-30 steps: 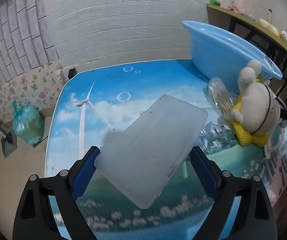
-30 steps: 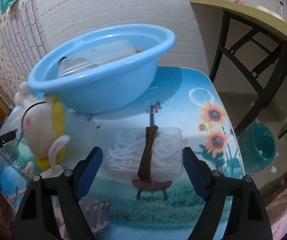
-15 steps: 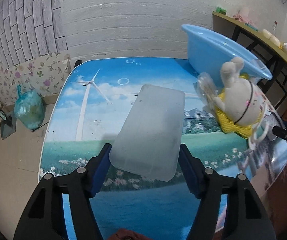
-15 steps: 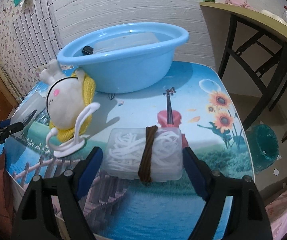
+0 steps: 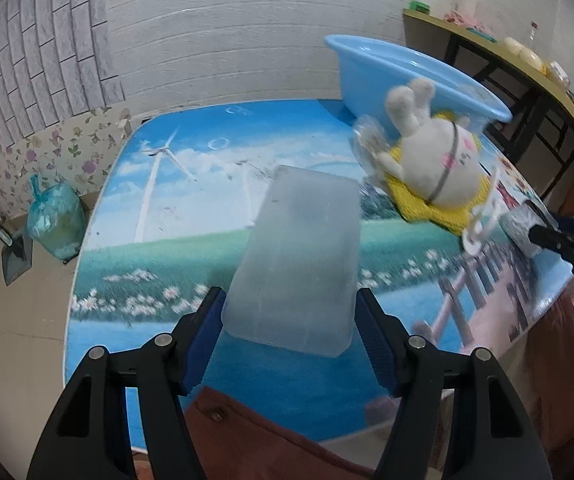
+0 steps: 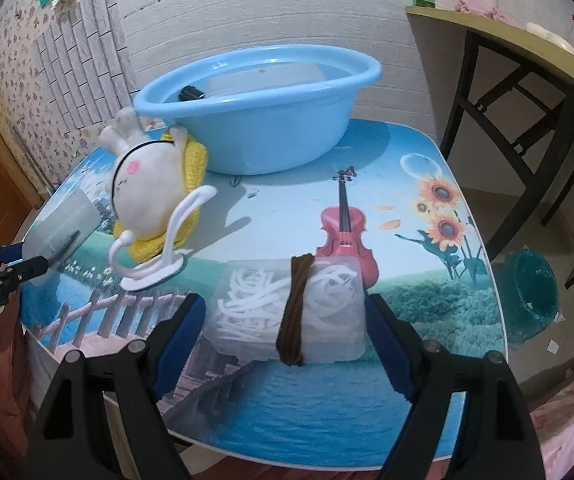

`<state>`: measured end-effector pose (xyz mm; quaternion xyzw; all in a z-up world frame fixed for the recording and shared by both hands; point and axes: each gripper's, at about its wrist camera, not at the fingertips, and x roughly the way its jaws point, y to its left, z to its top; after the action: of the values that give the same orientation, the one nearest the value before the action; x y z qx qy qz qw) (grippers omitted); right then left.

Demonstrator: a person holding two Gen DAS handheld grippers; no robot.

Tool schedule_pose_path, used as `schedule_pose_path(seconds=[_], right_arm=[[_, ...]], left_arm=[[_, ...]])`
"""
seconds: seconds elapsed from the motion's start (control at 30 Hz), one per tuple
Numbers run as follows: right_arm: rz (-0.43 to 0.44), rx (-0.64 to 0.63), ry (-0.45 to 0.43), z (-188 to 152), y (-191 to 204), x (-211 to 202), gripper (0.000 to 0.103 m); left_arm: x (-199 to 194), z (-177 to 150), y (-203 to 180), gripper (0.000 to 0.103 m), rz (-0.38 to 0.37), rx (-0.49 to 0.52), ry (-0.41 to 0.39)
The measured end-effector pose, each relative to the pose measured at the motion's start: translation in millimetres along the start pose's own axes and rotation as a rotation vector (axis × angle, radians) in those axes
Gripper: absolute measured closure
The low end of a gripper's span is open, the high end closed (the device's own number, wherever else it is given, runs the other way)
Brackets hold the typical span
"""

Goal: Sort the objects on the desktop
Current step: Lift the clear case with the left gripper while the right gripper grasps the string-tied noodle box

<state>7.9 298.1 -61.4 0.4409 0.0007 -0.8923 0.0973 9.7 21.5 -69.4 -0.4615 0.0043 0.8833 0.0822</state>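
My left gripper (image 5: 289, 320) is shut on a frosted translucent flat box (image 5: 299, 256) and holds it above the printed table (image 5: 167, 216). My right gripper (image 6: 285, 328) is shut on a clear box of white cords with a brown band (image 6: 291, 308), just above the table's front. A white plush rabbit with a yellow knit scarf (image 6: 147, 192) lies on the table by a blue basin (image 6: 259, 120); it also shows in the left wrist view (image 5: 435, 168). The basin (image 5: 399, 76) holds a clear container and a small black thing.
A white hook-shaped stand (image 6: 159, 256) rests against the rabbit. A clear packet (image 5: 367, 144) lies by the rabbit. A wooden side table (image 6: 527, 60) stands on the right, a teal bin (image 6: 531, 296) on the floor, a tied bag (image 5: 55, 220) left of the table.
Both grippers have pulled back toward the table's near edge with their boxes still held. The left gripper's frosted box has turned from a diagonal to pointing straight ahead.
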Motion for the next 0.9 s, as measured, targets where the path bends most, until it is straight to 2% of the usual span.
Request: schedule_pose_path(seconds=[0.13, 0.9], right_arm=[[0.013, -0.018, -0.003, -2, 3, -3, 0.022], [-0.023, -0.064, 0.002, -6, 15, 3, 0.02]], left_arm=[[-2, -2, -9, 0.037, 0.02, 0.035, 0.001], [17, 6, -10, 0.037, 0.012, 0.026, 0.013]])
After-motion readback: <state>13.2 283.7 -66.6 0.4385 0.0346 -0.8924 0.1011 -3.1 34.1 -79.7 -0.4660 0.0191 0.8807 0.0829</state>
